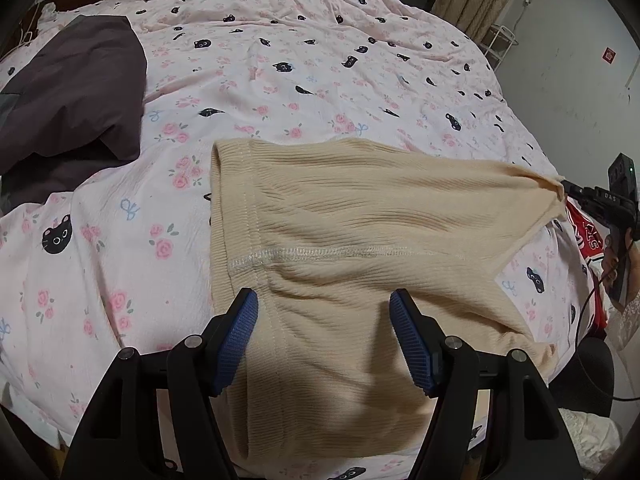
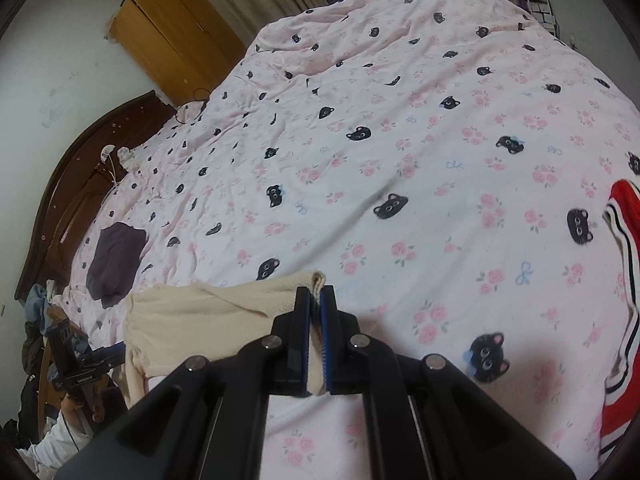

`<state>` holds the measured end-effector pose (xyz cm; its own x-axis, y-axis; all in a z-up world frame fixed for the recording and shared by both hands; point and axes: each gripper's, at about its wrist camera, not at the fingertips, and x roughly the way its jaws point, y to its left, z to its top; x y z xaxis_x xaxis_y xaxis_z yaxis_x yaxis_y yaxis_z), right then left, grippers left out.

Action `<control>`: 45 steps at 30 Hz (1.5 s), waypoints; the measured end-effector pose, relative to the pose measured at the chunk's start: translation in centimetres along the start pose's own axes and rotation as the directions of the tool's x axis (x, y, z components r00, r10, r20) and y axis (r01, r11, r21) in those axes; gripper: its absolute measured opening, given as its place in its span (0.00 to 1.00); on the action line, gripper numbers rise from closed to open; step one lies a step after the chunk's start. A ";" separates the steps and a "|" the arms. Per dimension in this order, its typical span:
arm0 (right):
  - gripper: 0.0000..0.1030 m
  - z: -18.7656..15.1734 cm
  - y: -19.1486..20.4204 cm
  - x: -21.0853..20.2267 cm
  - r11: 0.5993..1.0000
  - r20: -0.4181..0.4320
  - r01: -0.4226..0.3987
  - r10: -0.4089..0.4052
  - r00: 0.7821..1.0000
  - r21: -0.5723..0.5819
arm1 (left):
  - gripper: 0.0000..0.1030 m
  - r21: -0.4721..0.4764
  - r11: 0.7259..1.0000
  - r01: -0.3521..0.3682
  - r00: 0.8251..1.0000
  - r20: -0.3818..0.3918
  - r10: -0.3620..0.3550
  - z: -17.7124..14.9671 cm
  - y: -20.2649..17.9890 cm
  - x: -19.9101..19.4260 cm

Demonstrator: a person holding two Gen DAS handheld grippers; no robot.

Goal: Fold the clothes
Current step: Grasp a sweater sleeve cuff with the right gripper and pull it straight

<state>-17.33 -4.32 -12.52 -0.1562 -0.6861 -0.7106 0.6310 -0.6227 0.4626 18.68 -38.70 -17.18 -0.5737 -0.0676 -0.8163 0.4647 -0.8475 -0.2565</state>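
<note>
The cream ribbed garment [image 1: 360,220] lies spread at the bed's [image 1: 300,60] near edge, one corner pulled taut. The right claw [image 2: 316,308] is clamped tight on that corner. The left claw [image 1: 324,316] hovers above the hem, jaws spread wide, gripping nothing. A dark garment [image 1: 72,88] lies toward the bed's left side, red striped clothing [image 2: 620,280] at its right edge.

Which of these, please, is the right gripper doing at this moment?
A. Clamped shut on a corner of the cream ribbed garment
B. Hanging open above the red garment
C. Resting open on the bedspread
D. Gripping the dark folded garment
A: in the right wrist view the right gripper has its jaws closed on a bunched corner of the cream ribbed garment, while the left gripper stands open over it.
</note>
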 end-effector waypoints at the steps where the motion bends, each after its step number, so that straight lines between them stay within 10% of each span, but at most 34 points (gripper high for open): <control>1: 0.05 0.4 0.0 0.3 1.000 -0.007 0.009 -0.009 1.000 0.000 | 0.61 0.001 1.000 -0.001 1.000 0.000 0.001 0.0 0.0 0.0; 24: 0.10 2.3 -3.0 6.0 0.968 -0.130 0.247 -0.250 0.959 -0.046 | 0.61 -0.010 1.000 0.009 1.000 -0.003 -0.009 0.1 0.2 0.2; 28: 0.33 1.9 -0.3 5.3 0.945 -0.081 0.267 -0.286 0.955 -0.191 | 0.62 -0.009 1.000 0.006 1.000 -0.003 -0.006 0.2 0.1 0.3; 34: 0.33 1.2 4.2 4.7 0.863 -0.011 0.293 -0.326 0.945 -0.413 | 0.65 -0.004 1.000 0.005 1.000 -0.004 -0.005 0.2 -0.1 0.4; 40: 0.30 -0.3 7.0 8.4 0.772 -0.045 0.309 -0.399 0.916 -0.556 | 0.65 -0.004 1.000 0.008 1.000 -0.004 -0.008 0.2 0.0 0.4; 43: 0.03 -0.3 6.8 9.7 0.754 -0.063 0.328 -0.438 0.897 -0.569 | 0.66 -0.006 1.000 0.011 1.000 -0.004 -0.011 0.2 0.0 0.4; 45: 0.04 0.0 6.6 10.0 0.749 -0.065 0.338 -0.451 0.890 -0.570 | 0.66 -0.006 1.000 0.012 1.000 -0.004 -0.012 0.2 0.0 0.4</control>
<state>-14.69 -15.31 -16.54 -0.3744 -0.3050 -0.8757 0.8526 -0.4844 -0.1958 18.32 -38.82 -17.42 -0.5769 -0.0552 -0.8149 0.4620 -0.8448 -0.2699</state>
